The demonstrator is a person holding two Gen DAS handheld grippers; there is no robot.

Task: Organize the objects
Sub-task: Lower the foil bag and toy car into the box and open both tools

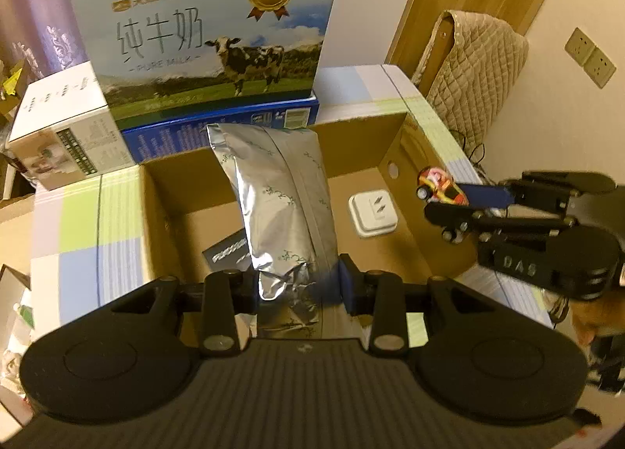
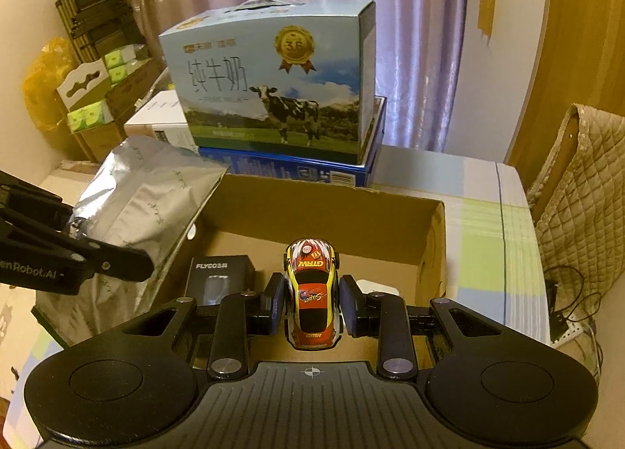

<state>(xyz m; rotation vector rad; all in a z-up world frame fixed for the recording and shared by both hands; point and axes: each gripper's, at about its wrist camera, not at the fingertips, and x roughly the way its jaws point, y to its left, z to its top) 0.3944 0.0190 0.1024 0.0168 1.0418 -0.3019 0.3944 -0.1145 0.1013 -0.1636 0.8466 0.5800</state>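
My left gripper (image 1: 299, 285) is shut on the lower end of a silver foil pouch (image 1: 279, 195), held up over the open cardboard box (image 1: 359, 140). The pouch (image 2: 152, 199) shows at the left of the right wrist view, above the box's left side. My right gripper (image 2: 312, 310) is shut on a small red and yellow toy car (image 2: 312, 292), nose pointing away, above the box's right half. In the left wrist view the toy car (image 1: 441, 187) hangs over the box's right wall. Inside the box lie a white wall socket (image 1: 373, 212) and a black FLYCO box (image 2: 218, 279).
Behind the cardboard box (image 2: 332, 210) a milk carton (image 2: 273, 85) printed with a cow stands on a blue box (image 2: 312, 171). A white carton (image 1: 58, 132) sits at the left. A checked cloth (image 2: 488, 234) covers the table. A quilted chair (image 2: 582, 195) stands at the right, with cables (image 2: 566, 304) below.
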